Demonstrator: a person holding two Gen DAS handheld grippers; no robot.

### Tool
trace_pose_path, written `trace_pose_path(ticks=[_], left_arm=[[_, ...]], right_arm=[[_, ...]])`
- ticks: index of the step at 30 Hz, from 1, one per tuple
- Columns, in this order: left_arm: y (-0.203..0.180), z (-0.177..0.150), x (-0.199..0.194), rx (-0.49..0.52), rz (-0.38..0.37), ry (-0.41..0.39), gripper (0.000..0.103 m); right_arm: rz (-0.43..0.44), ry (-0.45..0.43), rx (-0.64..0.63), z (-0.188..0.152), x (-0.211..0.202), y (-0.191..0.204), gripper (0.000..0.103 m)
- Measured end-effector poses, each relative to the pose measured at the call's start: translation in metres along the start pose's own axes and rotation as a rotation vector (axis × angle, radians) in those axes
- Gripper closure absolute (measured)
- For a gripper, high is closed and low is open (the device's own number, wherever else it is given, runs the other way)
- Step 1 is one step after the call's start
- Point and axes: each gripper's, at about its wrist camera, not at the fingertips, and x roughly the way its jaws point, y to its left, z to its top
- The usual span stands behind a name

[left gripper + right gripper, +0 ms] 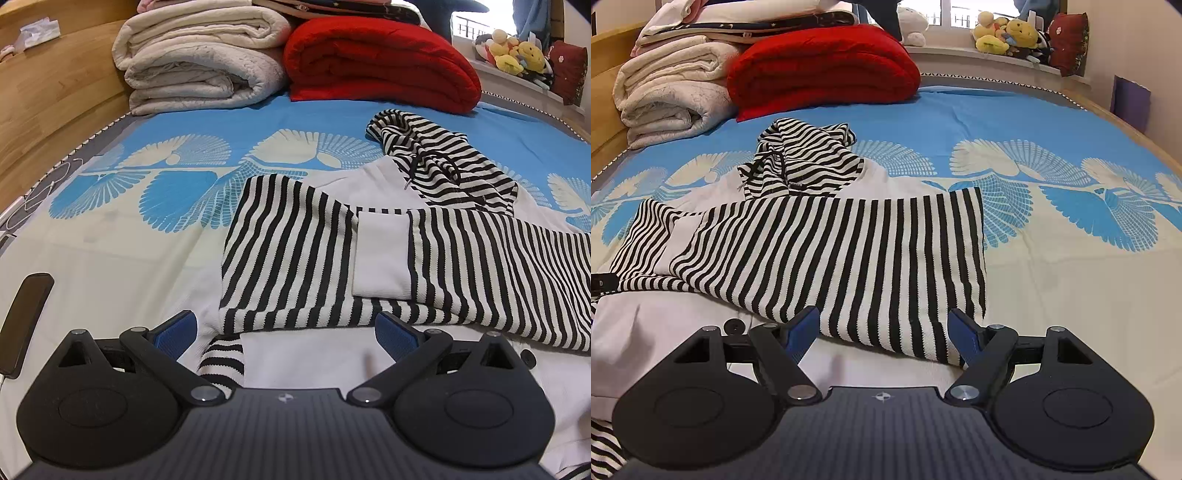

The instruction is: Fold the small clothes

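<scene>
Your striped hoodie (369,258) lies spread on the bed (110,258) near its front edge, both sleeves crossed over the white body, hood toward the blankets (199,59). Both your left gripper (284,328) and right gripper (884,326) are spread wide, holding nothing. The knit looks soft, light and floppy; pinch the hem corners through all layers, or it will likely sag and unfold.
</scene>
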Motion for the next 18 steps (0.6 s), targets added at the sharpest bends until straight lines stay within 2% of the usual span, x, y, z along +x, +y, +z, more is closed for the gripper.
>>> trace_pose_path(ticks=[8, 11, 14, 16, 18], left_arm=[[-0.002, 0.000, -0.003, 0.004, -0.019, 0.007, 0.000], [0.005, 0.009, -0.013, -0.021, -0.105, 0.021, 0.000], [0.021, 0.043, -0.030, -0.066, -0.188, -0.051, 0.000], [0.028, 0.087, -0.031, -0.066, -0.183, -0.130, 0.000], [0.026, 0.135, -0.020, -0.086, -0.148, -0.183, 0.000]], right_arm=[[0.004, 0.003, -0.002, 0.000, 0.001, 0.001, 0.025], [0.011, -0.024, 0.032, 0.005, -0.005, -0.004, 0.025], [0.068, -0.101, 0.113, 0.036, -0.025, -0.020, 0.025], [0.110, -0.155, 0.163, 0.078, -0.034, -0.033, 0.023], [0.104, -0.229, 0.163, 0.128, -0.036, -0.037, 0.021]])
